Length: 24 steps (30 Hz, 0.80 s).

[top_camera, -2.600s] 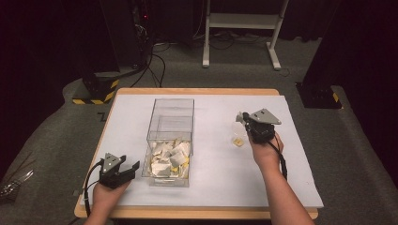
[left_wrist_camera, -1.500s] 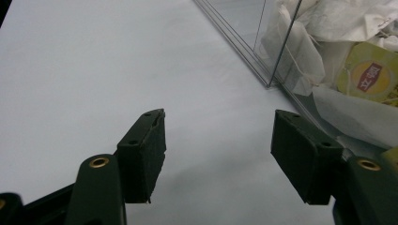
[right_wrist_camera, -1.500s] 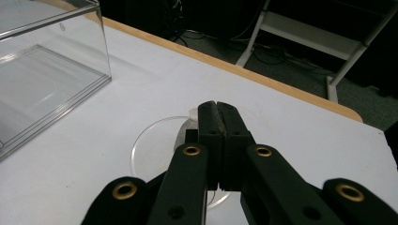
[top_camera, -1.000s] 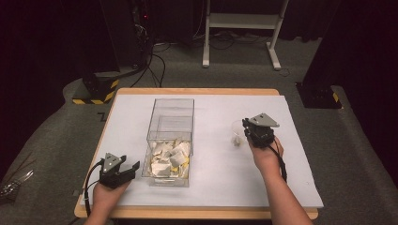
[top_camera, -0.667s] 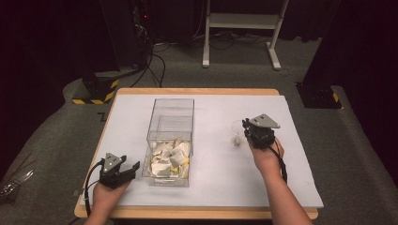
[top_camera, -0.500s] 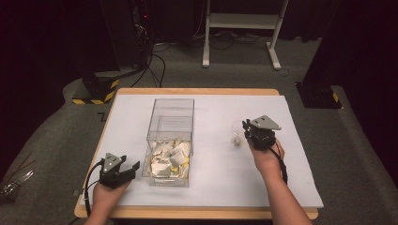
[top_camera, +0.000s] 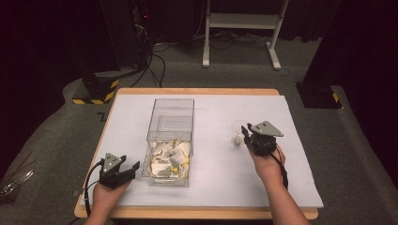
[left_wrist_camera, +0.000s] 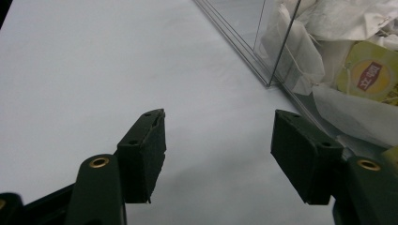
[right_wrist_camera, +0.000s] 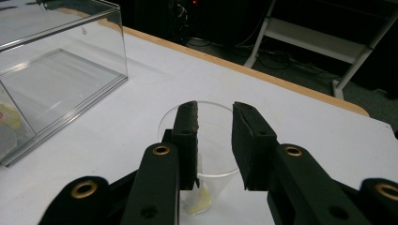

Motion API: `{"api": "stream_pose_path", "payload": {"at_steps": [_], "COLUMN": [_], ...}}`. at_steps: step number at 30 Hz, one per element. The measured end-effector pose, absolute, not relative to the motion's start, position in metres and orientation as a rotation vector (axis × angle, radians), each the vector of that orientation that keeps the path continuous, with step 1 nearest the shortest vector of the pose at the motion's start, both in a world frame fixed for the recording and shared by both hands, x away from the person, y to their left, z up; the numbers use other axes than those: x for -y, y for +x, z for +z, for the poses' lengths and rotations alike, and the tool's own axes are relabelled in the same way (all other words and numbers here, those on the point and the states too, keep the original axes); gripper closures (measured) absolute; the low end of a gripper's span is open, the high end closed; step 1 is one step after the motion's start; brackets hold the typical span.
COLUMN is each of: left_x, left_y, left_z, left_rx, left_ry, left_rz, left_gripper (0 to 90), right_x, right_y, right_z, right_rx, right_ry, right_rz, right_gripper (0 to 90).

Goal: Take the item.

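A clear plastic cup stands upright on the white table right of centre, with a pale tea bag at its bottom. My right gripper hovers at the cup, its jaws a narrow gap apart above the cup's mouth and holding nothing; in its own view the right gripper points over the rim. A clear box at mid-table holds several tea bags at its near end. My left gripper rests wide open on the table beside the box's near left corner.
A yellow tea tag shows through the box wall. The far half of the box holds nothing. The table's wooden far edge runs behind the cup; a white metal stand is on the floor beyond.
My right gripper has drifted slightly toward the person and to the right at the cup. The left gripper and the box have not moved.
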<state>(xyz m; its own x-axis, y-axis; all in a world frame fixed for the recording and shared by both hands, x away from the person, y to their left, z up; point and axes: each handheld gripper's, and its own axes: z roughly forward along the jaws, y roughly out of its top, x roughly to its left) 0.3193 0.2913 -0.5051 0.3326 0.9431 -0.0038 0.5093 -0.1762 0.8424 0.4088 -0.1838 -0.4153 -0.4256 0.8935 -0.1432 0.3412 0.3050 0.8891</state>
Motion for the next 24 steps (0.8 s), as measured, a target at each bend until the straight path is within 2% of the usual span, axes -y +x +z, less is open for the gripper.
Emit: {"api": "stream_pose_path", "payload": {"at_steps": [24], "left_x": [-0.291], "left_y": [0.319], "left_z": [-0.505], "left_rx": [-1.280], "left_ry": [1.819], "left_rz": [0.701], "left_gripper": [36.0], "right_x": [0.198], "right_y": [0.372], "right_z": [-0.445], "right_rx": [-1.945], "right_ry": [1.135], "right_rz": [1.109], "right_gripper": [64.4]}}
